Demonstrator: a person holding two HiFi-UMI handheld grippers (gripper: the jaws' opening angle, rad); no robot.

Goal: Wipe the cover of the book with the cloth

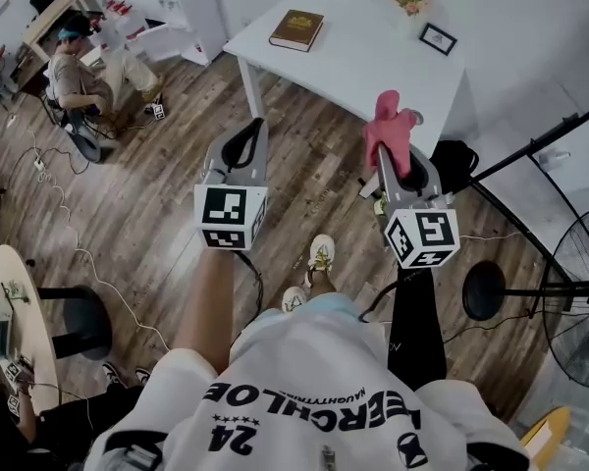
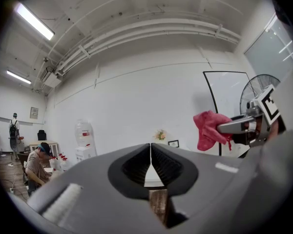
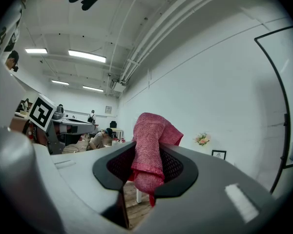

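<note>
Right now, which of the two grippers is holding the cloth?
The right gripper: its jaws are shut on the pink cloth, which sticks up between them. The left gripper is shut with nothing between its jaws.

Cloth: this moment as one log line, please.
right tool: shut on cloth | left tool: shut, empty | book: on table, untouched

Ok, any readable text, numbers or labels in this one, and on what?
"24": on the person's shirt.
"ERCHLOE", ends cut off: same shirt; smaller print beside it is blurred.
Book cover: too small to read.
Framed picture: too small to read.
</note>
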